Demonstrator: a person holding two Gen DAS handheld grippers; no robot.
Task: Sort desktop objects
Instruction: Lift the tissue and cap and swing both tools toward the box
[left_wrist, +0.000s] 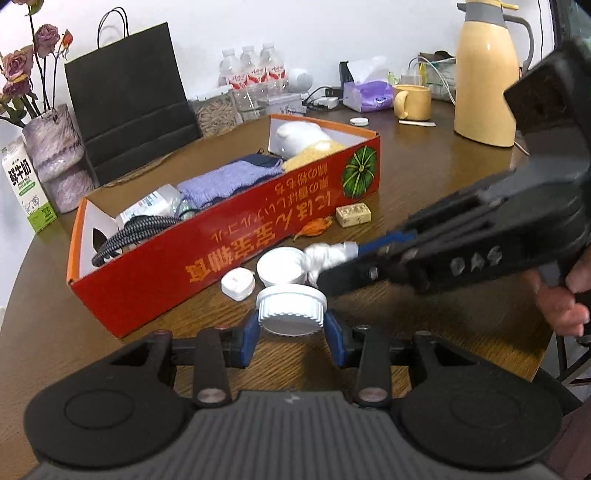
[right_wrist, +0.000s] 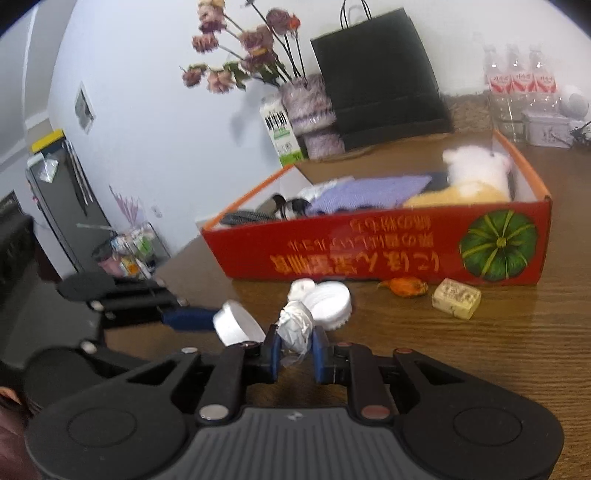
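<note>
Nearest in the left wrist view, the left claw (left_wrist: 291, 328) is closed on a white ribbed lid (left_wrist: 291, 310), gripped across its rim just above the wooden counter (left_wrist: 424, 317). The lid looks stiff and light; its ribbing should resist slipping. Just beyond, the right claw (right_wrist: 295, 349) pinches a crumpled white wad (right_wrist: 295, 326), soft, compressible and nearly weightless, held across its middle. Behind both lie a second white lid (left_wrist: 280, 266) and a small white plug (left_wrist: 238, 284), then an orange scrap (right_wrist: 404, 286) and a tan block (right_wrist: 456, 298). Farther back stands the red box (left_wrist: 221, 243), already holding cloth and a cable; it is judged the destination.
</note>
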